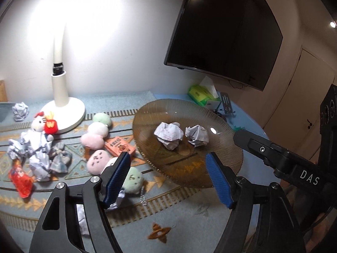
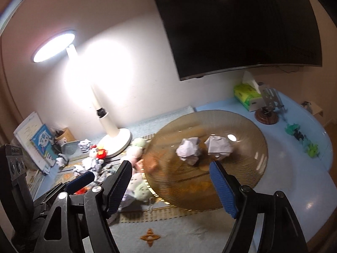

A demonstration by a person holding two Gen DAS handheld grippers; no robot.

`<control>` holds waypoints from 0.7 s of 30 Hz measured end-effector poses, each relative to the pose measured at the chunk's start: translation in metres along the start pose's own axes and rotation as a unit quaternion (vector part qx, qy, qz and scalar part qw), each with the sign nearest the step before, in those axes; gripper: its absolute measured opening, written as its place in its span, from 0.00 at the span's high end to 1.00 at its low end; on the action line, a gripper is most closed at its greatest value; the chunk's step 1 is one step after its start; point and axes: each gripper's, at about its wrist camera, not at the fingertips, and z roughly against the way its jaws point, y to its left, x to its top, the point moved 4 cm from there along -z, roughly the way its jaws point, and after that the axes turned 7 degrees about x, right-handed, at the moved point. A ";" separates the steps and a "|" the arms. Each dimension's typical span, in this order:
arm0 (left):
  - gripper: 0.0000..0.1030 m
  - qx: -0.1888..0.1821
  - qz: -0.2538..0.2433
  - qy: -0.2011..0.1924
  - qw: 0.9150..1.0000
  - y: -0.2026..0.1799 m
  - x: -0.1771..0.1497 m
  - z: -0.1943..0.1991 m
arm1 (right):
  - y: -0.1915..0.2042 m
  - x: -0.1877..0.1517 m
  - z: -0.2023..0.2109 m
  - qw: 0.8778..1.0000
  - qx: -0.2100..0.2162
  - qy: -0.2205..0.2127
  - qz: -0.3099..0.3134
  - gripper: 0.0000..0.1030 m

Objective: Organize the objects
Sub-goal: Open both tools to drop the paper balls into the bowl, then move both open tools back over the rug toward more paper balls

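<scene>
An amber ribbed glass plate (image 1: 221,160) (image 2: 248,181) sits on the patterned mat and holds two crumpled paper balls (image 1: 169,135) (image 1: 197,135), also in the right wrist view (image 2: 188,150) (image 2: 219,146). Left of it lie soft plush toys (image 1: 94,140), an orange box (image 1: 120,146), a Hello Kitty toy (image 1: 41,124), more crumpled paper balls (image 1: 39,160) and a red wrapper (image 1: 21,181). My left gripper (image 1: 168,178) is open and empty above the plate's near edge. My right gripper (image 2: 171,187) is open and empty, also before the plate.
A white desk lamp (image 1: 63,109) stands at the back left. A dark TV (image 1: 223,31) hangs on the wall. A green tissue pack (image 1: 201,94) and a metal stand (image 2: 268,105) are at the back right. Books (image 2: 38,139) lean at far left.
</scene>
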 end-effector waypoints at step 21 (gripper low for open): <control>0.01 0.305 0.136 -0.031 0.942 0.288 -0.095 0.070 | 0.103 -0.112 -0.102 0.998 -0.022 -0.022 0.063 0.02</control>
